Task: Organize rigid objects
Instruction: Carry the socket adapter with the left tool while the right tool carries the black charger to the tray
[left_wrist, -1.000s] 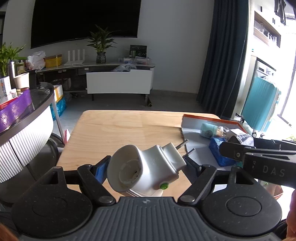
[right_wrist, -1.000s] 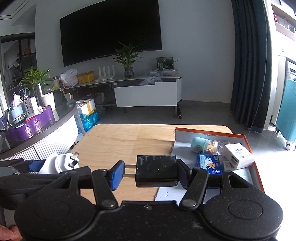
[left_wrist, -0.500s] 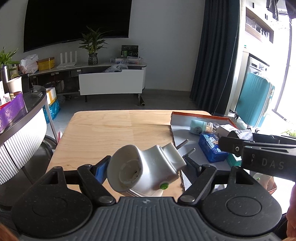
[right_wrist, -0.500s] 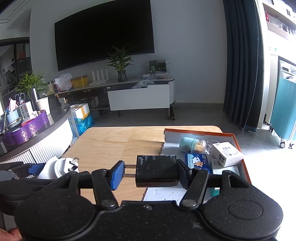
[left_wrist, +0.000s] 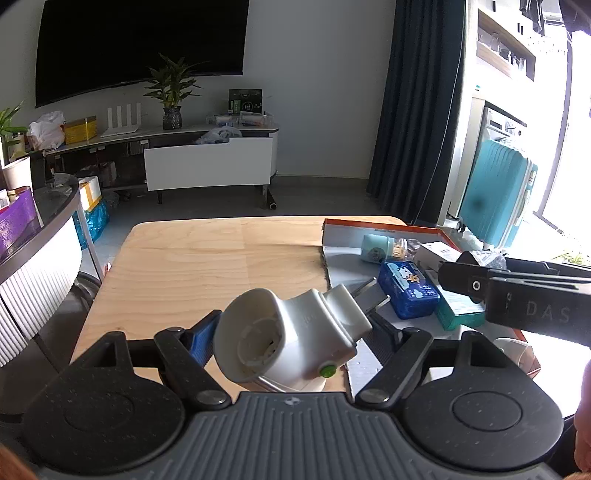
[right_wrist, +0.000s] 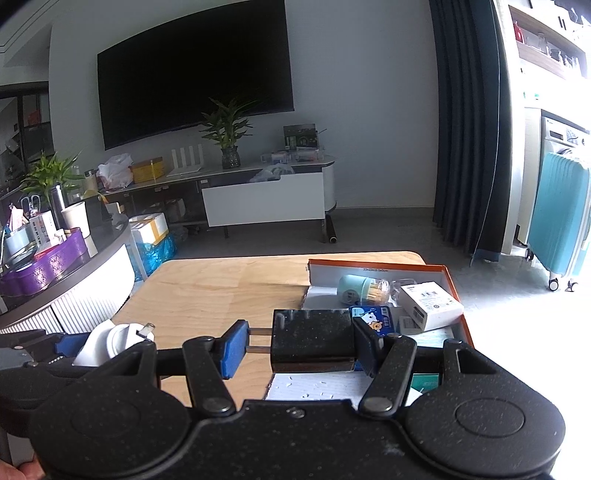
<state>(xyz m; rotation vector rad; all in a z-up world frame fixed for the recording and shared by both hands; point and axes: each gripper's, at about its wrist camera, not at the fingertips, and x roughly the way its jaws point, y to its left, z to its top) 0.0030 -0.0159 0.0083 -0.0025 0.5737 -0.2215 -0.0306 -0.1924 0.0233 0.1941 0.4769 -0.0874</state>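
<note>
My left gripper (left_wrist: 291, 332) is shut on a white plug-in device (left_wrist: 288, 339) with a green button, its metal prongs pointing toward the tray. My right gripper (right_wrist: 299, 347) is shut on a black charger block (right_wrist: 312, 341), whose prongs rest against the blue left pad. Both are held above the near edge of a wooden table (left_wrist: 221, 258). An orange-rimmed tray (right_wrist: 452, 284) lies on the table's right side. It holds a blue tin (left_wrist: 408, 288), a mint toothpick jar (right_wrist: 360, 290), a white box (right_wrist: 430, 304) and a teal box (left_wrist: 458, 314). The white device (right_wrist: 110, 341) also shows at the left of the right wrist view.
A curved counter (right_wrist: 66, 273) with a purple box stands left of the table. A TV console with a plant (left_wrist: 170, 110) sits against the far wall. A teal suitcase (left_wrist: 496, 192) and dark curtains (left_wrist: 417, 110) are at the right.
Both views have swung slightly right, so the tray sits nearer the picture centre. Both grips are unchanged.
</note>
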